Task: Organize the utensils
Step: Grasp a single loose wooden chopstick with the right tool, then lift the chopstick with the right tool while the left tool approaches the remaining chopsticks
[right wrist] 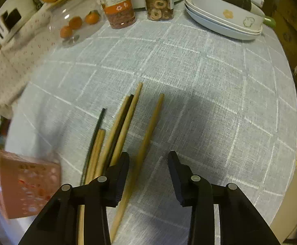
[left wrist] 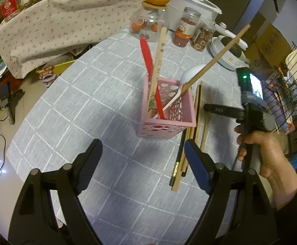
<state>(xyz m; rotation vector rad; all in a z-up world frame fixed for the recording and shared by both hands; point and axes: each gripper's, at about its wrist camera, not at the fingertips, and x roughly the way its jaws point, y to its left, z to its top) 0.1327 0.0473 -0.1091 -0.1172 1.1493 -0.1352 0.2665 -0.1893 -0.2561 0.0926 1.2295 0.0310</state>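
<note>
Nearest the lens: left tongs (left wrist: pixel 142 145), jaws spread wide, nothing between them, hanging over bare cloth (left wrist: pixel 99 106). Just ahead of those jaws, slightly toward the right finger: pink basket (left wrist: pixel 169 120), upright, already stocked with a red handle (left wrist: pixel 148 61), a white spoon (left wrist: pixel 191 73) and two wooden sticks leaning out. Beside the basket and running back under the right finger: loose chopsticks (left wrist: pixel 181 163), flat on the cloth.

From the other side: right tongs (right wrist: pixel 148 155), pointed steeply down, jaws apart, with a hand (left wrist: pixel 271 155) on the grip. Between those jaws, close against the left finger and well clear of the right one: a lone chopstick (right wrist: pixel 148 128), not yet pinched as far as can be told. Just outside the left finger: the rest of the pile, wooden and black. Further left and lower, blurred: the basket again.

Step in hand, by judgement: picking up the next stick for the basket, roughly midway through the job given what is already stowed and what remains on the cloth.

Next move probably calls for: closing fully on the lone stick alone, lifting without dragging its neighbours, tipping it upright and dropping it into the basket without knocking the leaning sticks. Thin and round, so likely to roll or pivot in a loose pinch.
</note>
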